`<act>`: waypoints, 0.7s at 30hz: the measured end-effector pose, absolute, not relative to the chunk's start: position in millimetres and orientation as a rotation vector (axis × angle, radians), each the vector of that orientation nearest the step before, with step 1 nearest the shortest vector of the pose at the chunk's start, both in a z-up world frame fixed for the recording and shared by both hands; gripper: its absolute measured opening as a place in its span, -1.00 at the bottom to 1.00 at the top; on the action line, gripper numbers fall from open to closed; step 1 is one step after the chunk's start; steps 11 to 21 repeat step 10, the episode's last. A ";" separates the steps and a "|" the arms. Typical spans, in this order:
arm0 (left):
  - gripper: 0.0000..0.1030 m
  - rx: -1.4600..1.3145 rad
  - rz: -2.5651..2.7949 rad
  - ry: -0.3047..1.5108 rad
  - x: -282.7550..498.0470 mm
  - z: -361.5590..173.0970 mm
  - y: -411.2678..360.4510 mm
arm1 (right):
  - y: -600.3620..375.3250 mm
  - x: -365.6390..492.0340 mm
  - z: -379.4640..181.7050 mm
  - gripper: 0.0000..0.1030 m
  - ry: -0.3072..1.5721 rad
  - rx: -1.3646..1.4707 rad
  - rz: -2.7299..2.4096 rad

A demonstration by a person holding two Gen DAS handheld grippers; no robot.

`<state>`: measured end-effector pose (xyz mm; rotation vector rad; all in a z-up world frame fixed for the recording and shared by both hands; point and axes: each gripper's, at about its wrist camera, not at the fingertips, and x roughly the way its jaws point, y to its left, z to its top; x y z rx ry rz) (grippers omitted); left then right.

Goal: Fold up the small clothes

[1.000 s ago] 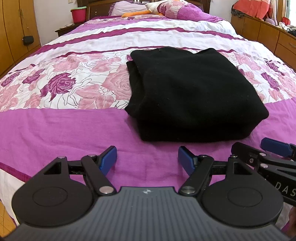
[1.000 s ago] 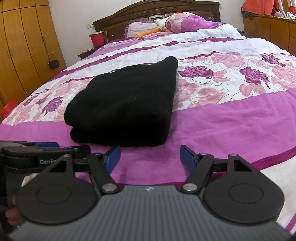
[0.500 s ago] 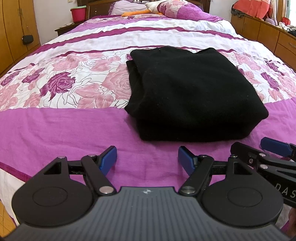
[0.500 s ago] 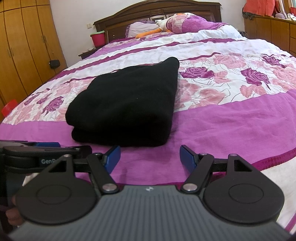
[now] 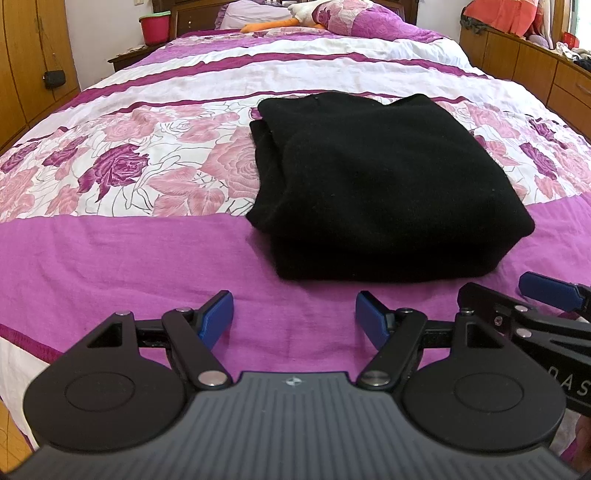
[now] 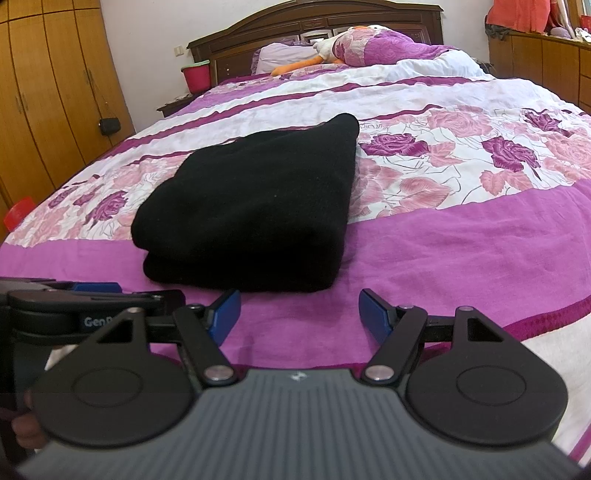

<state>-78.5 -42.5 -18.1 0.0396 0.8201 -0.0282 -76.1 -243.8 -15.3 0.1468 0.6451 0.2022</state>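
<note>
The black garment is seen already folded into a thick rectangular packet, lying on the bed where the plain purple band meets the rose-printed band. Nearest the cameras, the left tongs and the right tongs are both held spread wide and empty, low over the purple band and just short of the packet's near edge, side by side; nothing is pinched by either. The folding is judged to be finished or nearly so, so the step in hand appears to be a last check or a tidy. If the packet is to be squared, the stacked near edge should be nudged level with flat blue pads rather than pinched, so that the layers are not dragged apart, and the loose layered side toward the left should be tucked in last. The packet's long axis is seen to run away from the cameras toward the headboard, with a rounded fold along its right side and a far corner pointing up the bed.
</note>
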 end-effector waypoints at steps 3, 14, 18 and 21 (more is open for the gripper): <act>0.51 0.045 -0.035 0.822 -78.6 -17.9 -44.3 | -243.3 -76.1 -14.2 0.41 0.645 0.145 0.204; 0.51 0.045 -0.056 0.833 -77.4 -18.0 -44.8 | -243.1 -74.5 -12.7 0.41 0.655 0.137 0.200; 0.51 0.045 -0.056 0.833 -77.4 -18.0 -44.8 | -243.1 -74.5 -12.7 0.41 0.655 0.137 0.200; 0.51 0.045 -0.056 0.833 -77.4 -18.0 -44.8 | -243.1 -74.5 -12.7 0.41 0.655 0.137 0.200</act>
